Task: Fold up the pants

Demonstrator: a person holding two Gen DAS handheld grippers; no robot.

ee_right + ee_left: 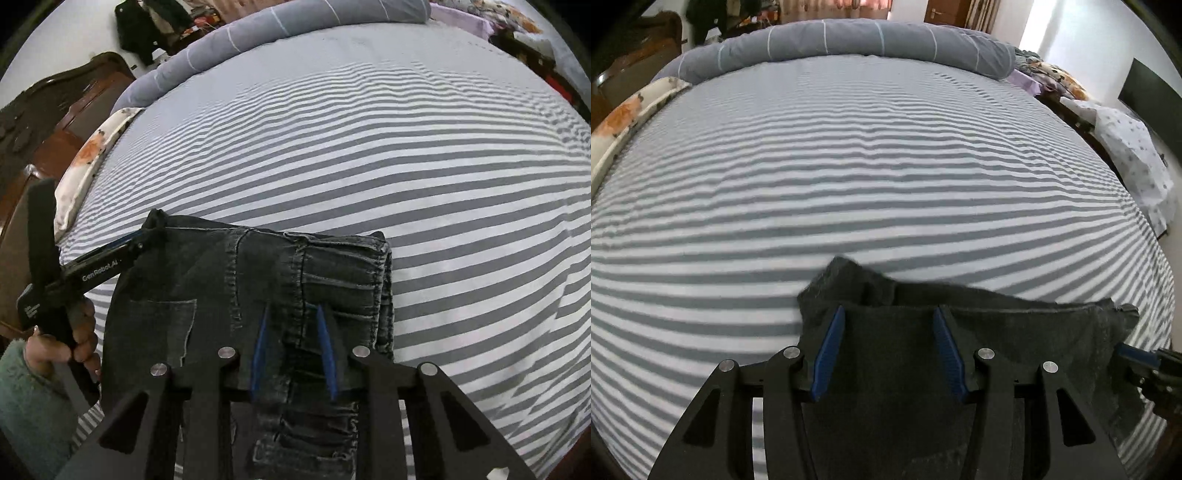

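Dark grey jeans (207, 280) lie folded on the striped bed sheet (406, 155), waistband and a back pocket facing up. My right gripper (293, 308) points down over the waistband near the pants' right edge. Its blue pads stand a little apart with denim between them, not pinching it. My left gripper (889, 310) hangs over the pants (1034, 332) at their left end, jaws about half apart, flat fabric under and between the fingers. In the right wrist view the left gripper (146, 236) reaches the raised left corner. The right gripper (1126, 349) shows at the pants' far right corner.
Striped sheet (886, 166) stretches beyond the pants. A rolled grey duvet (849, 40) lies along the far edge, with a floral pillow (92, 155) and wooden bed frame (55, 110) at the left. A hand (81, 339) in a green fleece sleeve (26, 398) holds the left gripper.
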